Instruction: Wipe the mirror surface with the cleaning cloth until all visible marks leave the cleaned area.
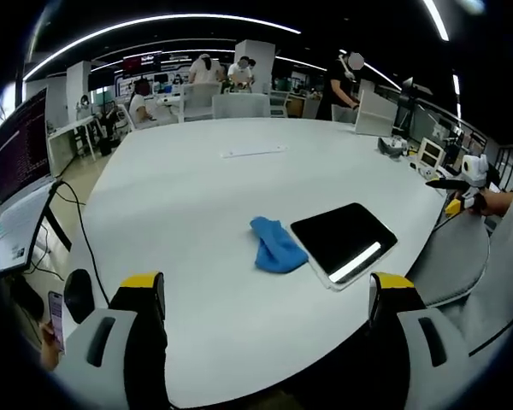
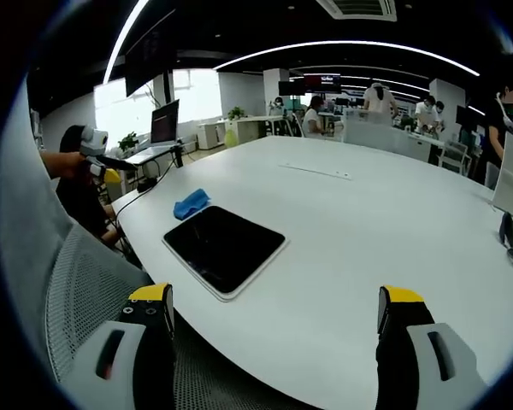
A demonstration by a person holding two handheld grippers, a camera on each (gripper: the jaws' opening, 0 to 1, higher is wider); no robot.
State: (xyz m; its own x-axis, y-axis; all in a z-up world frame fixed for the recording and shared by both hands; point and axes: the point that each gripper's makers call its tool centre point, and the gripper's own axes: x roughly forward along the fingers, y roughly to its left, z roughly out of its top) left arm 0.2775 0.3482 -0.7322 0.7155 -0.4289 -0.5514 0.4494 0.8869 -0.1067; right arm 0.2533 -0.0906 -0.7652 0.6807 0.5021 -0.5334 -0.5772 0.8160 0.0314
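A large white desk (image 1: 197, 188) with a rounded edge spreads through an open-plan office under a black ceiling with long curved light strips (image 1: 154, 21). Far off stand more desks, white chairs (image 1: 239, 104) and people. A grey mesh chair (image 2: 85, 290) sits near; bright windows (image 2: 120, 107) glow behind.

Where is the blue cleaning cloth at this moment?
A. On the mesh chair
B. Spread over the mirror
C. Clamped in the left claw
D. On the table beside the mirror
D: the cleaning cloth lies crumpled on the white table, just next to the dark mirror, with both claws held back.
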